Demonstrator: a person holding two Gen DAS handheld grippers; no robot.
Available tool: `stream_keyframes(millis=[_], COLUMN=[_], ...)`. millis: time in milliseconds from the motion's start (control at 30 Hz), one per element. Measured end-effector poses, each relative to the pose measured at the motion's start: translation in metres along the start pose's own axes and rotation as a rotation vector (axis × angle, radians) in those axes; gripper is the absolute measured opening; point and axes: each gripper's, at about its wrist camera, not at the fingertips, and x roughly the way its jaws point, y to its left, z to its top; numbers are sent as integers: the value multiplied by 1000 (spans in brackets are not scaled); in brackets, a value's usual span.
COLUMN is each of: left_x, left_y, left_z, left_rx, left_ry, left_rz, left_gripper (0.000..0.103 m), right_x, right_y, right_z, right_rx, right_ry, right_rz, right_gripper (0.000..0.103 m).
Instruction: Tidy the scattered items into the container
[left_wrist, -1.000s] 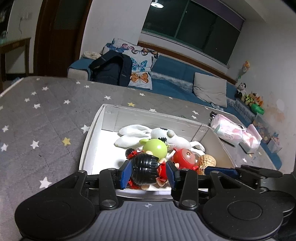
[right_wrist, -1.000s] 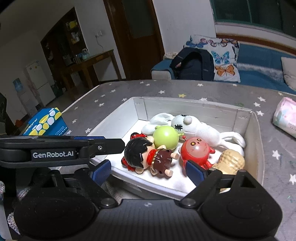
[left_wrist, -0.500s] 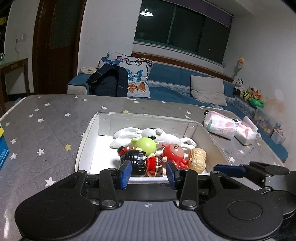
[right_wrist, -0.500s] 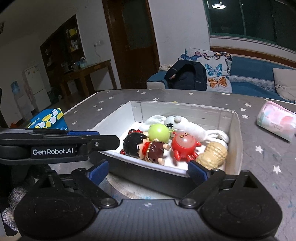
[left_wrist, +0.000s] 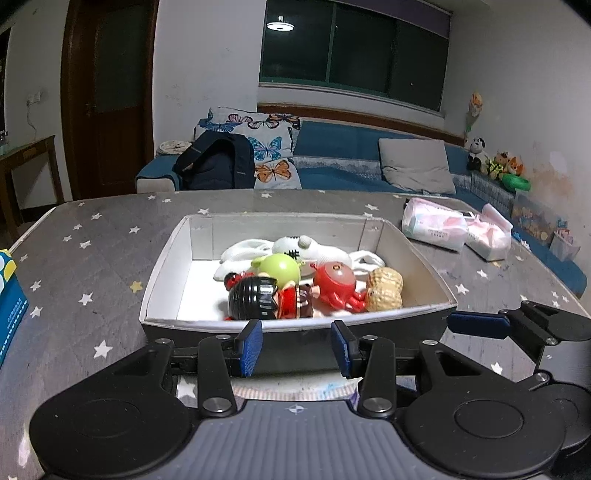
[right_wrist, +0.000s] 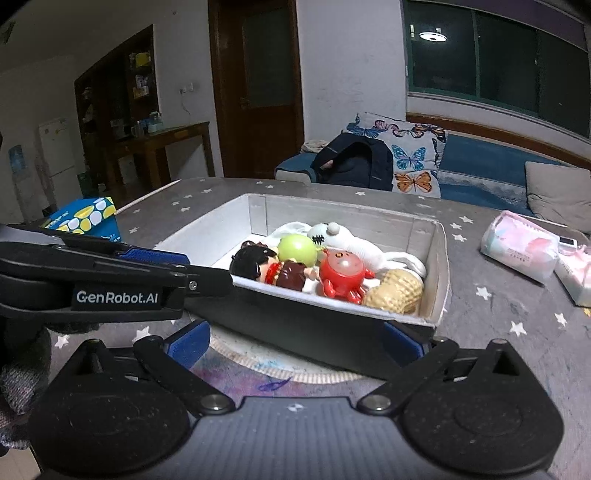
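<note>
Left wrist view: my left hand-held gripper (left_wrist: 295, 349) gapes empty before the box (left_wrist: 424, 258) of toys (left_wrist: 334, 284) on the desk (left_wrist: 92, 258); my right hand-held gripper (right_wrist: 295, 345), just widening, holds nothing.

From my remote seat I see a grey star-printed tablecloth (left_wrist: 92, 258) covering the table, two pink-and-white soft tissue packs (left_wrist: 434, 225) at its right side, and a blue box with yellow and white spots (right_wrist: 86, 218) at its left edge. Behind, butterfly-print cushions (left_wrist: 266, 147) and a dark backpack (left_wrist: 218, 162) sit on a blue sofa (left_wrist: 343, 155).
</note>
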Motion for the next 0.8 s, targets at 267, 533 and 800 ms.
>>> stream_keyframes(millis=[267,533,800], left_x=[-3,-4,-1], left_y=[0,-8,-8], left_z=[-10,-16,-22], left_rx=[-14,4,-9], left_ry=[10,16,30], left_rz=[7,36,50], left_gripper=[44,44,44], right_x=[-1,-2,1], right_y=[-2,0,-4], right_z=[-13,-20,-24], right_rx=[38,34,58], right_ry=[28,37,50], right_rz=[-39,-69,-78], right_gripper=[103,103,103])
